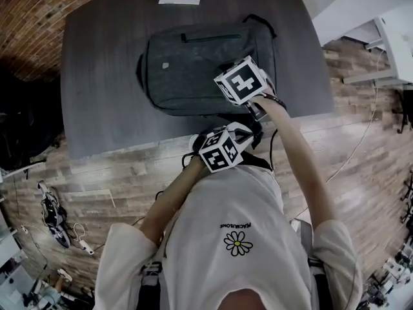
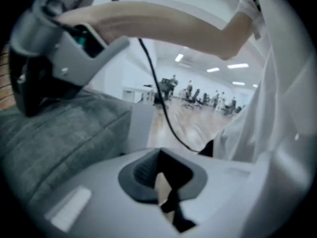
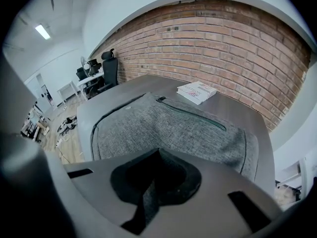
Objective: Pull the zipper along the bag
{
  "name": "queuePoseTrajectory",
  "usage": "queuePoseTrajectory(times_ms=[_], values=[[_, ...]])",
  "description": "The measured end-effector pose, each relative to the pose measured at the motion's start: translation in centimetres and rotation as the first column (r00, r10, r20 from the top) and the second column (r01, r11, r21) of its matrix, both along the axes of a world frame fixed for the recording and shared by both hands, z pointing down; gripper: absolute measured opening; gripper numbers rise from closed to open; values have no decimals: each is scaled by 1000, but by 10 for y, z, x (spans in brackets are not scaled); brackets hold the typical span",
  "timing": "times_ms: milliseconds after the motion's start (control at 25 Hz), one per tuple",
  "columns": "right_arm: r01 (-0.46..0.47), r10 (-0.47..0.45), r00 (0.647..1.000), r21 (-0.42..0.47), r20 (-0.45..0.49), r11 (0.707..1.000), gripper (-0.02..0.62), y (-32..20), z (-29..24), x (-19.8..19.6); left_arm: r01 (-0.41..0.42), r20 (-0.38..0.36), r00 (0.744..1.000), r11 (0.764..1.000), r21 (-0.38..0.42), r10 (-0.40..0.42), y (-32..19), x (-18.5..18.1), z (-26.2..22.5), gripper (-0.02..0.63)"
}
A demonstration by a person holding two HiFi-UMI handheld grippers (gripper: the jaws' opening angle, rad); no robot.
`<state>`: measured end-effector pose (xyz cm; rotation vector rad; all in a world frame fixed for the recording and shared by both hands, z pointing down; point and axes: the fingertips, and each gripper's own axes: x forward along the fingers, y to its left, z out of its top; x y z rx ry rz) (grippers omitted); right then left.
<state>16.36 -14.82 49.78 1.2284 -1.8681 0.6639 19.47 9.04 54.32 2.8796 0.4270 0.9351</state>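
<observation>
- Bag (image 1: 193, 70) lies flat on the worktop (image 1: 97, 108); both grippers sit at its near right corner
- Left gripper (image 2: 166, 182): jaws drawn almost together on a thin black tab (image 2: 172, 202); I take it for the zipper pull, though it could be a strap end
- Right gripper (image 3: 148, 192): jaws nearly closed, with grey bag cloth filling the slit, so it seems to pinch the fabric near the left one
- Step in hand, as I judge it: the start of the pull, with little or no travel yet
- To do it well, use the right gripper as the anchor, holding the cloth taut close behind the slider
- Draw the tab along the zipper (image 3: 93, 136) line, low and parallel to the seam, not up or away
- Go slowly round the corner; move the anchor if the cloth bunches
- Risks: the tab slips from so narrow a hold, or the bag slides toward the near edge
</observation>
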Motion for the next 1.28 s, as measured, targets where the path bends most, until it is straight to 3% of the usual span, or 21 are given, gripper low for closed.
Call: queuePoseTrajectory(times_ms=[80, 120, 200, 280, 400, 480, 640, 760, 840, 920, 1040, 1200, 1280], values=[[-3, 3, 1000, -1, 15, 1000, 1, 0, -1, 2, 147, -6, 989, 989, 9, -147, -28, -14, 5, 0], [-4, 4, 1000, -1, 22, 1000, 0, 0, -1, 2, 246, -12, 969, 969, 13, -246, -46, -24, 7, 0], [-4, 4, 1000, 0, 28, 1000, 2, 0, -1, 3, 427, -6, 904, 904, 14, -426, -75, -51, 10, 0], [-3, 3, 1000, 2, 30, 1000, 2, 1, -2, 4, 542, 26, 840, 840, 2, -542, -91, -79, 13, 2], [-3, 3, 1000, 7, 31, 1000, 2, 1, -1, 4, 642, 71, 764, 766, 4, -641, -102, -114, 20, 29], [0, 0, 1000, 10, 31, 1000, 2, 0, -1, 3, 704, 80, 706, 710, 25, -703, -111, -129, 25, 83], [-4, 3, 999, 11, 33, 1000, 2, 0, -1, 3, 788, 89, 613, 616, 11, -785, -126, -128, 28, 157], [-5, 4, 1000, 16, 29, 1000, 2, 1, -2, 3, 863, 93, 503, 505, 3, -859, -136, -128, 30, 147], [-4, 3, 1000, 21, 29, 1000, 2, 2, -3, 4, 892, 95, 449, 451, 6, -889, -138, -126, 31, 141], [-5, 4, 999, 25, 32, 1000, 2, 2, -4, 5, 904, 108, 425, 427, 1, -899, -140, -124, 30, 142], [-8, 6, 999, 27, 41, 1000, 2, 1, -5, 4, 911, 118, 409, 412, -3, -905, -142, -125, 30, 141], [3, -5, 999, 43, 47, 999, 2, 3, -5, 7, 933, 57, 356, 358, 44, -933, -139, -120, 31, 132], [8, -11, 999, 61, 46, 998, 2, 1, -7, 9, 931, 28, 351, 352, 99, -936, -141, -120, 33, 111]])
